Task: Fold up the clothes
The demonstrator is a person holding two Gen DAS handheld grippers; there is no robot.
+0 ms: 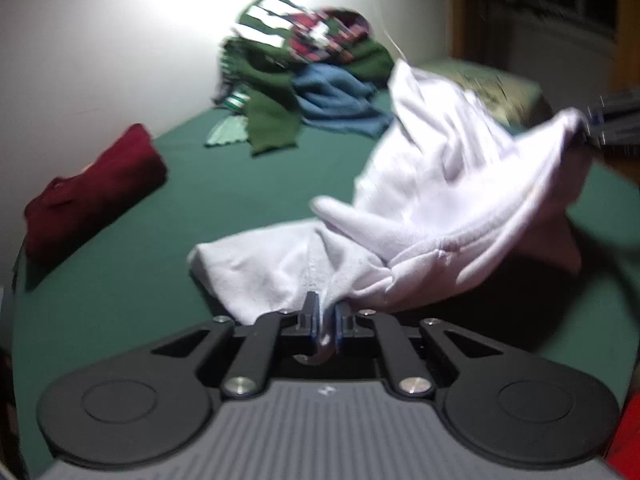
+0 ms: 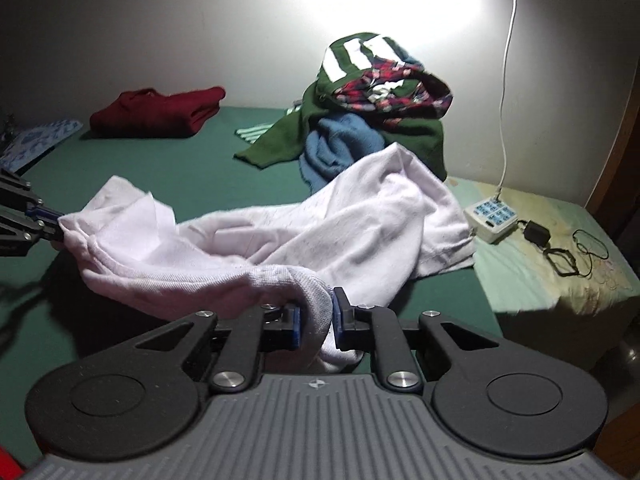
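Note:
A white garment (image 1: 448, 200) hangs crumpled between my two grippers above the green bed sheet (image 1: 160, 264). My left gripper (image 1: 326, 312) is shut on one edge of it, and also shows at the left of the right wrist view (image 2: 52, 224). My right gripper (image 2: 316, 316) is shut on a bunched edge of the same garment (image 2: 320, 224), and shows at the right of the left wrist view (image 1: 588, 128). The garment's far part rests on the bed.
A folded dark red garment (image 2: 156, 114) lies by the wall. A pile of green, blue and plaid clothes (image 2: 368, 112) sits at the back. A white power strip (image 2: 494, 218), a cable and a black adapter (image 2: 536, 234) lie on a pale pillow at right.

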